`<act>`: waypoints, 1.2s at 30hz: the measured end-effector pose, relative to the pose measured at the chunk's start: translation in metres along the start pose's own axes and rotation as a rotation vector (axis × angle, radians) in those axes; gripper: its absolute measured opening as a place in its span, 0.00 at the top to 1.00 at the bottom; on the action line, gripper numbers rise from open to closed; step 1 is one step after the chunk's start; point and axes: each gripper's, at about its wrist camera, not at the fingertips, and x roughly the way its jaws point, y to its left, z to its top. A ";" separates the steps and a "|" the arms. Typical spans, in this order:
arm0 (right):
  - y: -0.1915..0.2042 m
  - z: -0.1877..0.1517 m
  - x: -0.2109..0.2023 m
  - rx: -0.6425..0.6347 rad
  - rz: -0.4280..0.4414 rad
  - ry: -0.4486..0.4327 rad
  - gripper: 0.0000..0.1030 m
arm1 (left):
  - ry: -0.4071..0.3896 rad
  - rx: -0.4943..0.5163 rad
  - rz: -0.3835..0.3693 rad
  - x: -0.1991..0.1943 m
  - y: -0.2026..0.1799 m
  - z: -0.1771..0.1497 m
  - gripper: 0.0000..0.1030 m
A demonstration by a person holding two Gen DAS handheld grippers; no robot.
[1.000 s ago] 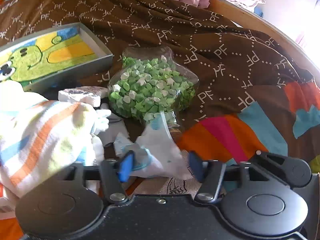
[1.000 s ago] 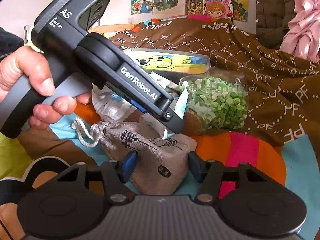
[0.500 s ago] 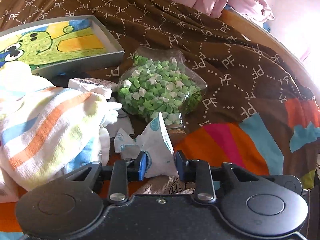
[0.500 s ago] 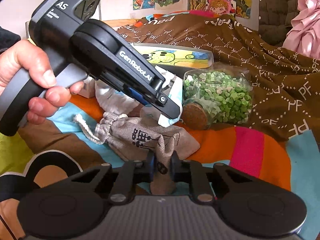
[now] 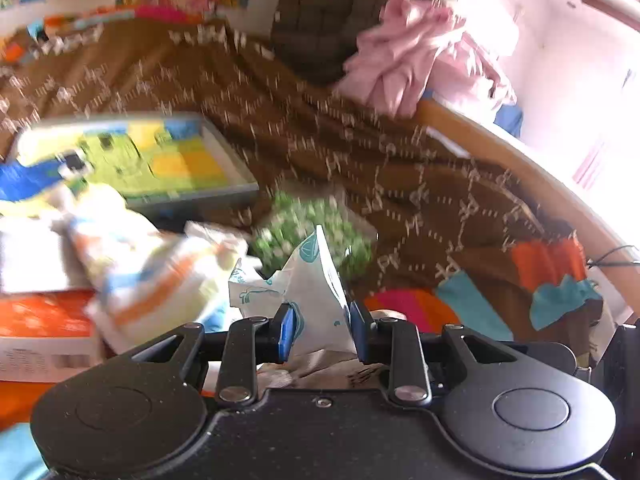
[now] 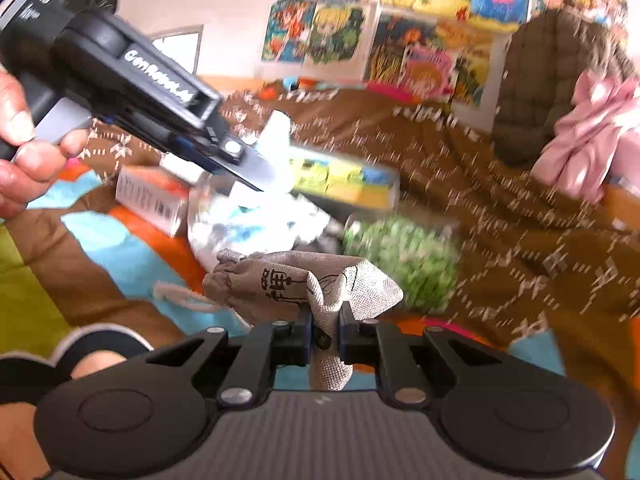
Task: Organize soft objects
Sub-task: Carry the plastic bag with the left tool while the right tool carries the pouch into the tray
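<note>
The left gripper point(image 5: 322, 330) pinches a white packet point(image 5: 316, 296); the right gripper point(image 6: 324, 334) clamps a burlap pouch point(image 6: 296, 284), near a blurred green-filled jar point(image 6: 400, 260).

Your left-wrist view is smeared by motion: the jar of green bits point(image 5: 316, 236) is a blur behind the white packet point(image 5: 316, 304), whose lower end is hidden between the left gripper point(image 5: 322, 332) and its body. The striped cloth point(image 5: 160, 276) and framed picture point(image 5: 160, 160) are streaked too. In your right-wrist view, the cloth pouch point(image 6: 304, 284) hides its lower part behind the right gripper point(image 6: 325, 334), and your hand point(image 6: 20, 152) is cut off at the edge.
</note>
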 end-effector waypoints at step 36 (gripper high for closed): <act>-0.062 0.204 0.211 0.117 0.070 -0.188 0.87 | -0.295 -0.050 0.277 0.000 0.146 0.147 0.69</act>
